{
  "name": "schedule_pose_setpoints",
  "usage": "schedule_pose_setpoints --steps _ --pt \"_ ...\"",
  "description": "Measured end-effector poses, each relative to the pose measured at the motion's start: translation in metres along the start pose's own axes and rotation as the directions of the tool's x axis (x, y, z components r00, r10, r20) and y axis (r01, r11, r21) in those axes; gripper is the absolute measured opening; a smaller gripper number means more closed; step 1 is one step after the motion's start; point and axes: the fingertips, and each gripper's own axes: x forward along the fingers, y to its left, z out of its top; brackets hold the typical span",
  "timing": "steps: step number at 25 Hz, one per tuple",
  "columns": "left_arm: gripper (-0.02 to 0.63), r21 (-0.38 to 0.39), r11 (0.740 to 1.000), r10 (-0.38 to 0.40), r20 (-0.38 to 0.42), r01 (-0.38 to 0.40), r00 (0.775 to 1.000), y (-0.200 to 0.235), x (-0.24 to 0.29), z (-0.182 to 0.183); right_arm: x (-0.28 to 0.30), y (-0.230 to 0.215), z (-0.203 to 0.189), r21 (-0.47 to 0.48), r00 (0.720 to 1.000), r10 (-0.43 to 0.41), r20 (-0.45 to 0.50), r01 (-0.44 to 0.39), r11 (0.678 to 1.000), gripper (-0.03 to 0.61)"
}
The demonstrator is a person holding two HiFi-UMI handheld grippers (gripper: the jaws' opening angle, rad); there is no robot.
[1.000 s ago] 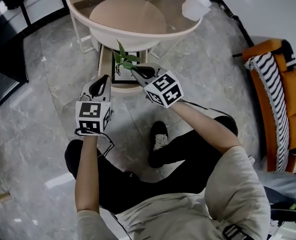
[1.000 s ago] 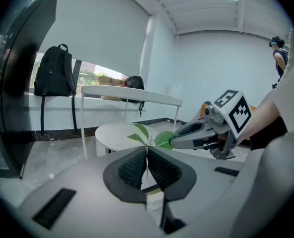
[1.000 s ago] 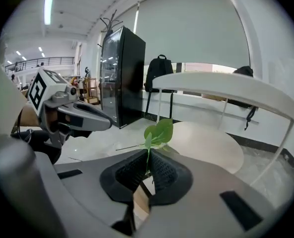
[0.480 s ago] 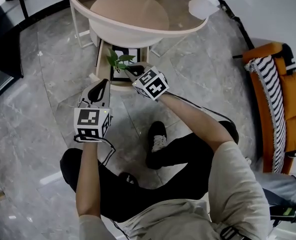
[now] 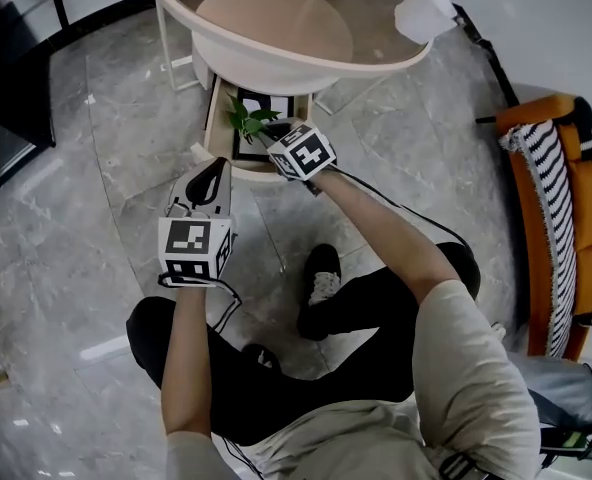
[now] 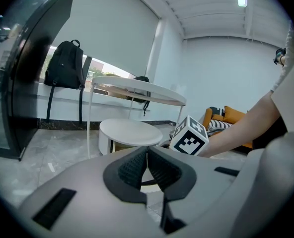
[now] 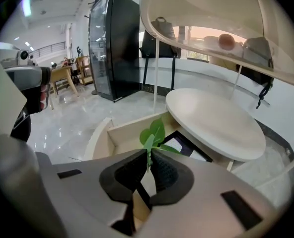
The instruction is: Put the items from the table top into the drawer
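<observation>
Since the right gripper (image 5: 272, 138) has sunk toward the open drawer (image 5: 217, 118) under the desk (image 5: 316, 67), the leafy sprig (image 5: 248, 120) it carries now hangs just over the drawer's opening, at 12 o'clock from the person. Its fingers are pinched tight on the sprig's stem, with the leaves poking out beyond the tips. I judge this item close to release. A pale thing (image 5: 423, 12) sits at the desk's edge at 2 o'clock, so more probably remains to be moved.

The right forearm (image 5: 376, 218) reaches forward and slopes steeply down, marker cube (image 5: 303, 151) uppermost. The left gripper (image 5: 214, 168) has barely shifted. It waits at 8 o'clock from the right one, pointing nearly level, fingers pressed together with nothing between them.
</observation>
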Motion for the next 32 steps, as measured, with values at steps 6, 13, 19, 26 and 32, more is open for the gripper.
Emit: schedule_pose_setpoints --steps 6,13,19,26,32 --pt "0.025 -0.007 1.000 0.002 -0.012 -0.002 1.000 0.006 -0.006 -0.005 0.003 0.010 0.001 0.004 0.999 0.032 -0.017 -0.032 0.999 0.043" --pt "0.025 0.012 1.000 0.005 -0.022 -0.005 1.000 0.004 -0.003 -0.001 -0.042 0.023 0.014 -0.199 0.993 0.095 -0.067 -0.106 0.974 0.043" --pt "0.025 0.048 0.998 -0.031 -0.024 0.032 0.999 -0.017 0.000 0.019 -0.112 0.036 0.045 -0.244 0.982 0.189 0.012 -0.180 0.953 0.043" --pt "0.025 0.115 0.992 -0.043 0.005 0.042 0.999 -0.030 -0.010 0.067 -0.206 0.015 0.096 -0.291 0.971 0.145 0.191 -0.085 0.953 0.043" --pt "0.025 0.172 0.984 -0.040 0.011 0.037 0.999 -0.036 -0.019 0.096 -0.260 -0.039 0.099 -0.199 0.963 0.041 0.266 0.013 0.980 0.043"
